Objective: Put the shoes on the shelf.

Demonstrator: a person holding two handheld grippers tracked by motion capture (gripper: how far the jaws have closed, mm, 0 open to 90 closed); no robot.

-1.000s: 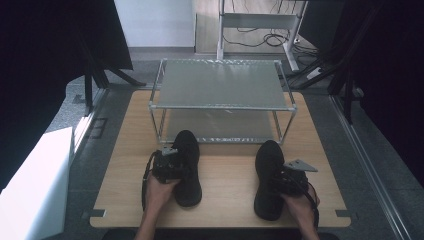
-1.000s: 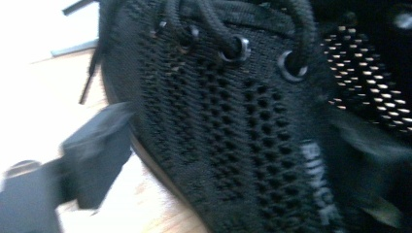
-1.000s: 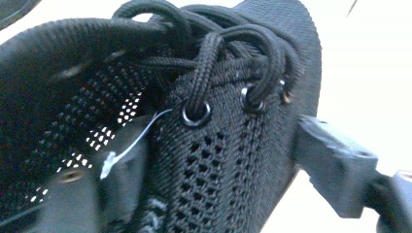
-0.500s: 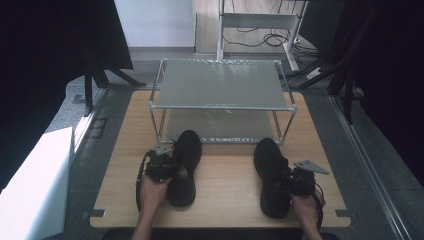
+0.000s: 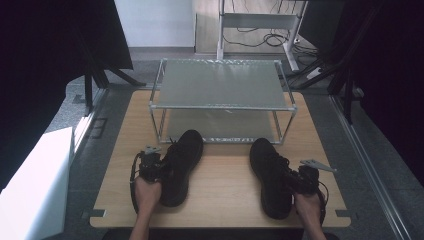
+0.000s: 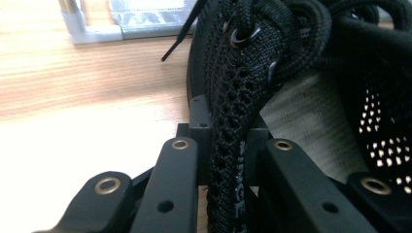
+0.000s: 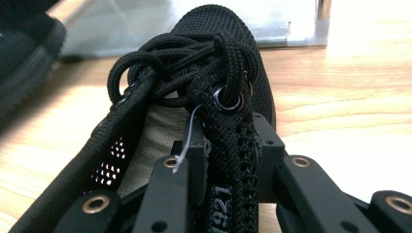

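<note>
A light wooden table (image 5: 225, 200) is seen from above, its grain running across. Toward its far edge a two-tier metal shoe rack (image 5: 222, 82) is stood on thin white legs. In front of the rack, two black shoes are laid on the wood: the left shoe (image 5: 181, 165) angled toward the rack, the right shoe (image 5: 270, 175) well apart from it.

Both shoes were black: the left shoe (image 5: 179, 165) had a knitted mesh upper, black laces, small metal eyelets and a pale grey-beige lining, and the right shoe (image 5: 272, 176) matched it, with white figures on its collar edge. The desk (image 5: 225, 185) was light wood with a fine grain. At 12 o'clock the rack (image 5: 222, 85) had frosted grey shelves and silver-white tubes. Each hand-held gripper (image 5: 150, 167) was black with brass-coloured rivets.
</note>
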